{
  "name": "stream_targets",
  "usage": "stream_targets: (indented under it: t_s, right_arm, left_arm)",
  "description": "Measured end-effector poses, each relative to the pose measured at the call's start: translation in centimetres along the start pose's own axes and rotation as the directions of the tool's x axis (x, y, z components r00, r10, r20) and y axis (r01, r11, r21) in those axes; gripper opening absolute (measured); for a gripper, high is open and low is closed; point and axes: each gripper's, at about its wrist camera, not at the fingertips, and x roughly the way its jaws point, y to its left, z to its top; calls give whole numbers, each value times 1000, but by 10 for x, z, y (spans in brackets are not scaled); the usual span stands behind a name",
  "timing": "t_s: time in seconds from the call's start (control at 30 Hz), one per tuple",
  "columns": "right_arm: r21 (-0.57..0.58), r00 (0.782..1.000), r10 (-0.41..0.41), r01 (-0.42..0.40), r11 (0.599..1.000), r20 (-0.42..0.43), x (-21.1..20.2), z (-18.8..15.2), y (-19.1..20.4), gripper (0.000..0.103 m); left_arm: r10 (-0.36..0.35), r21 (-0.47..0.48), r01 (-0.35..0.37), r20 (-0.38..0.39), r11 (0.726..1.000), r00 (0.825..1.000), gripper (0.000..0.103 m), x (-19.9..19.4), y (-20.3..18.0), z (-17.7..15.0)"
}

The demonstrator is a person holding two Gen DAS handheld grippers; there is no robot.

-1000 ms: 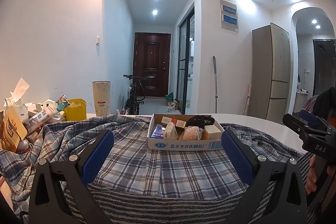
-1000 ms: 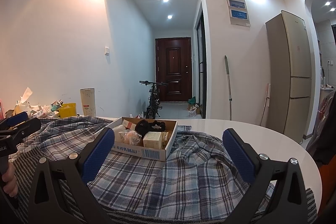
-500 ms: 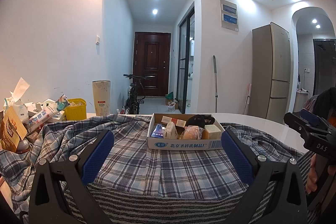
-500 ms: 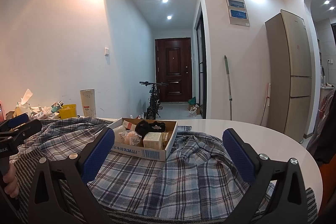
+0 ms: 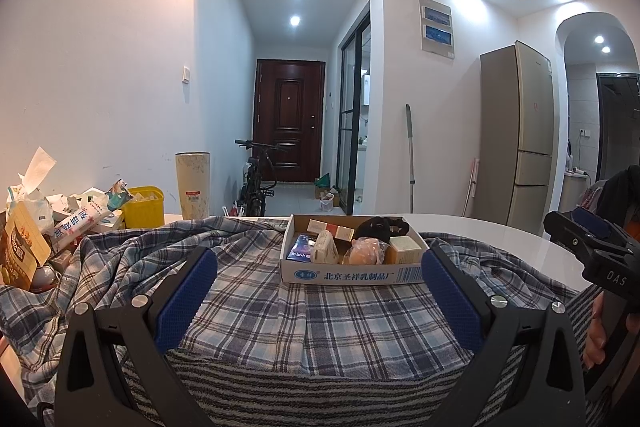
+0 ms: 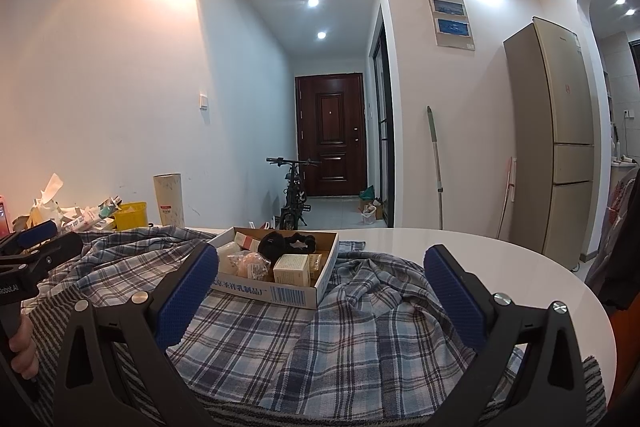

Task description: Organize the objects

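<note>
Both the left gripper (image 5: 318, 297) and the right gripper (image 6: 320, 297) hover wide apart, empty, above the plaid shirt (image 5: 320, 319); the cardboard box (image 5: 352, 273) sits beyond.

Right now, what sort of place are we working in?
Most likely a home dining area off an entry hall: a tall fridge, a dark front door with a bicycle parked before it, and a white round table.
</note>
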Motion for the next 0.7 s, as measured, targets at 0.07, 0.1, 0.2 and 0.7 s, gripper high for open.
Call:
stream_targets:
  t_s: [0.07,0.1,0.2,0.7]
  right_arm:
    - [3,1000,1,-1,1000,2,0,0,0,103]
    - [5,1000,1,-1,1000,3,-1,1,0,103]
    - [9,1000,2,-2,1000,3,-1,1,0,103]
    - [14,1000,1,-1,1000,-1,-1,2,0,103]
  left_arm:
    - [0,1,0,-3,1000,1000,103,1,1,-1]
    - [0,2,0,-5,1000,1000,103,1,1,-1]
    - [-1,2,1,-3,1000,1000,103,1,1,-1]
    - [-1,2,1,-1,1000,1000,103,1,2,-1]
